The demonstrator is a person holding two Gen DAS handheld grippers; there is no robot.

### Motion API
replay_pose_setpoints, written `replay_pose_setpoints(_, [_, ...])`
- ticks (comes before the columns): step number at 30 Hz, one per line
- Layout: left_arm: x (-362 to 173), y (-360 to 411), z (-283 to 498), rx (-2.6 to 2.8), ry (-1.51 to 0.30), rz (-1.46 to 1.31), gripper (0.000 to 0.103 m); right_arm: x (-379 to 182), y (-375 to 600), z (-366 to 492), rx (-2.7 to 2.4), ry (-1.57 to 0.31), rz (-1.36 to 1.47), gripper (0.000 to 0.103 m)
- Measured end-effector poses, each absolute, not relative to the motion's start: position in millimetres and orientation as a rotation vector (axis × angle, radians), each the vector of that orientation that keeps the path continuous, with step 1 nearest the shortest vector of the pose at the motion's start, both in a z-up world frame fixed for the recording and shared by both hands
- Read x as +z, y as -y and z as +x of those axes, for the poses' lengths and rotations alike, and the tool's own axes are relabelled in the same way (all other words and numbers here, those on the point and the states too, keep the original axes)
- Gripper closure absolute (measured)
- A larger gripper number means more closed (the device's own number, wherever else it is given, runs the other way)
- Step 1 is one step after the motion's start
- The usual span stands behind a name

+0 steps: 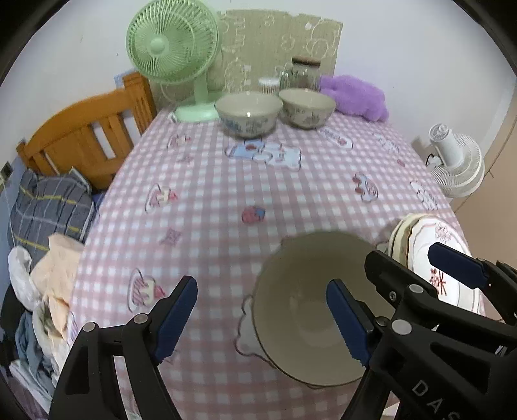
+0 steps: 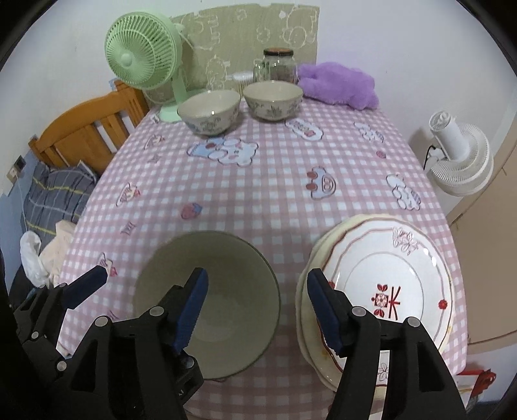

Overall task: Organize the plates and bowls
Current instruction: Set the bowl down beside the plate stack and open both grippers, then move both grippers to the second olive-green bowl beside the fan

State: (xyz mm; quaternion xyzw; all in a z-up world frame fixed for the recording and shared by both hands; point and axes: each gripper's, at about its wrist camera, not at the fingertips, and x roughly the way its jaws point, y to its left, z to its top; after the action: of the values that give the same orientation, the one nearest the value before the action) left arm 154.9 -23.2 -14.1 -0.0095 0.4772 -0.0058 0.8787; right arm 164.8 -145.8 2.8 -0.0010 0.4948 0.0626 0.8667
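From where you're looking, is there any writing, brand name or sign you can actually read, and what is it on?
"DAS": pale raised letters on the black body of the right gripper, cut off by the picture's edge, so probably part of a longer word.
Red mark on the top plate: looks like a written character beside a flower, too stylised to read.
Tablecloth: cartoon patches, any lettering too blurred.
Beige board on the wall: outline drawings only.
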Motion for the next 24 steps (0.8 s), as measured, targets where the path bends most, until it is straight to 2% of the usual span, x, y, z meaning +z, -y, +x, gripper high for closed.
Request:
replay_pose_setpoints(17, [32, 4, 240, 0.041, -0.872, -0.017, 0.021, 59, 120, 244, 0.127, -0.891, 0.012, 0.036])
replay_pose_setpoints(21, [31, 7, 272, 0.086, -0.858, -0.026, 0.027, 57, 119, 278, 0.157, -0.888, 0.000, 0.036])
replay_pose_setpoints(24, [28, 8, 298, 0.118, -0.855, -0.037, 0.028, 54, 117, 306, 0.173, -0.882, -0.014, 0.036])
